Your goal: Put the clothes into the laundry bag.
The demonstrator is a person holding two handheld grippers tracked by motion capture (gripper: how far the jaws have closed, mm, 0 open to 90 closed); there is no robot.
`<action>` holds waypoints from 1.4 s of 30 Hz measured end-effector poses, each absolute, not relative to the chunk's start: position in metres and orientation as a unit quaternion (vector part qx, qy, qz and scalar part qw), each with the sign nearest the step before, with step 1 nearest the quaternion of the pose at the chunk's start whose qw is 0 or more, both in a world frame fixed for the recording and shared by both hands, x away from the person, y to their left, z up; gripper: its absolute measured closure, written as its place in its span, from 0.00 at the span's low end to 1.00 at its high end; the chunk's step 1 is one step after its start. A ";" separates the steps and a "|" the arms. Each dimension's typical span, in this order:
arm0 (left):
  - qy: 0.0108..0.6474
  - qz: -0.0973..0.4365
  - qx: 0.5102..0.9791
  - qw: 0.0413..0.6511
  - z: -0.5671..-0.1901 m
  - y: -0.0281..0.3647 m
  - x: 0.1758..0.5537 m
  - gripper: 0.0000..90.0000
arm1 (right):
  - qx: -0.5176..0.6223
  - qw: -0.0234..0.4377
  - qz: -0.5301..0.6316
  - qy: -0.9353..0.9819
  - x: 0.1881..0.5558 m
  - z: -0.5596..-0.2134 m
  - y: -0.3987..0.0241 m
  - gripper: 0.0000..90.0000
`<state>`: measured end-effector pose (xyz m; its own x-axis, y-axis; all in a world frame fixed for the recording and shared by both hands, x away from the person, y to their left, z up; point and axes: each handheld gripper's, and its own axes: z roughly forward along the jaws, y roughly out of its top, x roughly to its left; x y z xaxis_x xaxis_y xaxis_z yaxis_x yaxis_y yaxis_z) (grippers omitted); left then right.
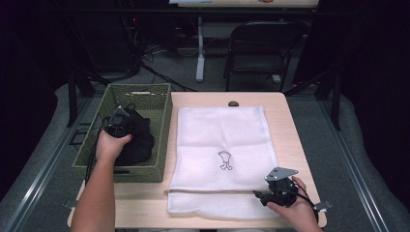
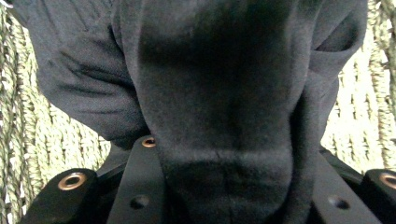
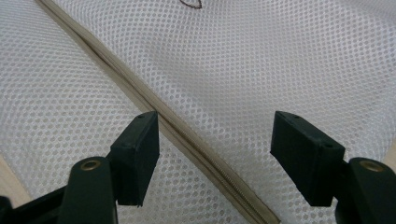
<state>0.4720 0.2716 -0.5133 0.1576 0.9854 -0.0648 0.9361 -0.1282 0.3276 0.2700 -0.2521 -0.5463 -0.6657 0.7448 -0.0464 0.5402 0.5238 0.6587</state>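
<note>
Two grippers are at work here, one in each of your hands. Your left gripper (image 1: 117, 126) reaches down into the green woven basket (image 1: 162, 121) at about nine o'clock from the table's centre, and in the left gripper view its black jaws are clenched on a thick fold of the black garment (image 2: 219, 107), with the cloth bulging up between them and the basket's weave showing on both sides. In the high view the black garment (image 1: 138, 140) lies bunched inside the basket, covering most of its floor.

Your right gripper (image 1: 279, 191) hovers at about five o'clock on the table (image 1: 290, 125), over the near right corner of the white mesh laundry bag (image 1: 222, 130). Its jaws stand released and wide apart, with nothing pinched; in the right gripper view the mesh laundry bag (image 3: 261, 70) spreads flat beneath them, and its beige zipper (image 3: 187, 135) runs diagonally from ten o'clock down to five o'clock, passing just beside the left jaw. A small dark printed figure (image 1: 225, 160) marks the middle of the bag.

The bag lies flat along the table, just beside the basket.
</note>
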 end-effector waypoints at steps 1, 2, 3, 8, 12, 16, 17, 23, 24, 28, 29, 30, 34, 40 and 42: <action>0.642 0.082 0.748 0.149 -0.512 0.272 0.472 0.75 | 0.373 0.166 0.313 0.858 0.270 -0.546 -0.253 0.37; 0.641 0.085 0.748 0.151 -0.511 0.271 0.472 0.75 | 0.374 0.166 0.313 0.857 0.270 -0.546 -0.253 0.37; 0.639 0.085 0.749 0.151 -0.509 0.270 0.472 0.76 | 0.375 0.165 0.312 0.857 0.270 -0.546 -0.253 0.37; 0.634 0.089 0.750 0.164 -0.502 0.268 0.471 0.76 | 0.375 0.164 0.310 0.858 0.269 -0.547 -0.253 0.37; 0.637 0.090 0.746 0.173 -0.498 0.270 0.470 0.76 | 0.376 0.164 0.313 0.857 0.269 -0.547 -0.253 0.39; 0.636 0.097 0.747 0.168 -0.492 0.273 0.470 0.76 | 0.374 0.167 0.314 0.857 0.269 -0.547 -0.253 0.40; 0.636 0.100 0.745 0.171 -0.490 0.273 0.469 0.76 | 0.372 0.168 0.315 0.857 0.269 -0.546 -0.253 0.40; 0.634 0.108 0.744 0.181 -0.477 0.275 0.468 0.76 | 0.369 0.169 0.318 0.857 0.270 -0.546 -0.253 0.40; 0.634 0.109 0.742 0.188 -0.475 0.276 0.467 0.76 | 0.368 0.169 0.318 0.857 0.270 -0.546 -0.253 0.40; 0.631 0.112 0.745 0.186 -0.468 0.275 0.467 0.76 | 0.370 0.165 0.321 0.856 0.269 -0.545 -0.252 0.40; 0.631 0.111 0.745 0.188 -0.467 0.276 0.467 0.76 | 0.374 0.162 0.318 0.856 0.269 -0.546 -0.252 0.40; 0.631 0.111 0.745 0.189 -0.466 0.275 0.466 0.76 | 0.374 0.162 0.315 0.857 0.268 -0.546 -0.252 0.40; 0.629 0.116 0.744 0.194 -0.459 0.274 0.466 0.76 | 0.372 0.162 0.312 0.859 0.268 -0.548 -0.251 0.42; 0.627 0.117 0.745 0.194 -0.454 0.272 0.466 0.76 | 0.367 0.153 0.321 0.859 0.266 -0.548 -0.250 0.49; 0.628 0.117 0.744 0.196 -0.453 0.272 0.466 0.76 | 0.361 0.154 0.323 0.861 0.266 -0.547 -0.250 0.51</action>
<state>0.4665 0.2716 -0.4525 0.1842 0.9803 -0.0710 0.8886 -0.1352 0.4383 0.2663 -0.2497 -0.5473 -0.6912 0.7220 -0.0316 0.5225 0.5294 0.6684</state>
